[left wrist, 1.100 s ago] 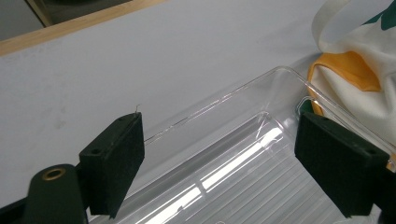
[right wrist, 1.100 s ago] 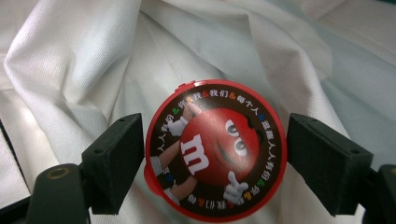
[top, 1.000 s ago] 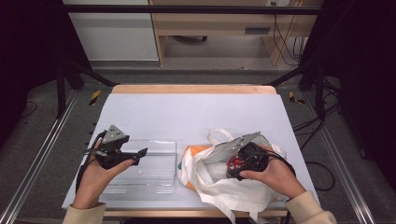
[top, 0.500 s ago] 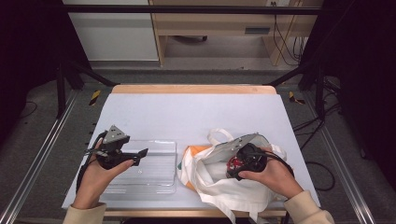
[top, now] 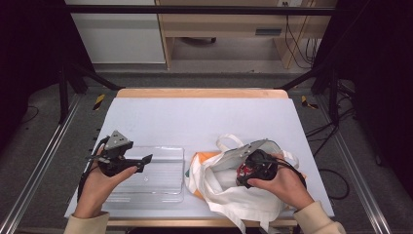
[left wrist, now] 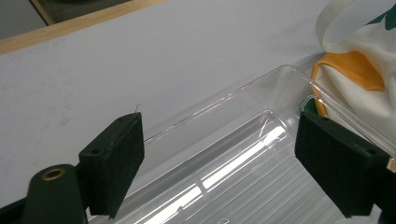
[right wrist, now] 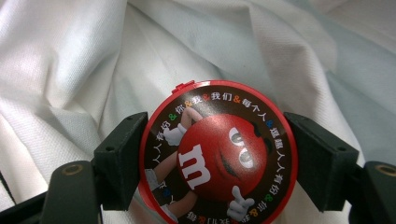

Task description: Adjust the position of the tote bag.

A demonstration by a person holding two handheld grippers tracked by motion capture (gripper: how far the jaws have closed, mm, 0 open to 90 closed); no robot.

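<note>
- Gripping the red round candy tin [right wrist: 217,156] inside the white tote bag [top: 229,195], near the counter's [top: 204,117] front right edge; right tongs [top: 246,171] have just been closing, pads on its rim.
- Left tongs [top: 143,160] apart, empty, over the clear tray [top: 160,183] front left.
- Lift straight up so the bag's folds don't snag.
- Open room toward the far edge.

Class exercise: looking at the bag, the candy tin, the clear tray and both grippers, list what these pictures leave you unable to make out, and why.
- Tin: its lower rim is cut off by the right gripper view's bottom edge; its sides sit behind the gripper pads.
- Bag: whatever else lies inside is hidden by its folds and the right gripper in the high view.
- Orange item: mostly covered by the bag.
- Tray: near part cut off in the left gripper view.
</note>
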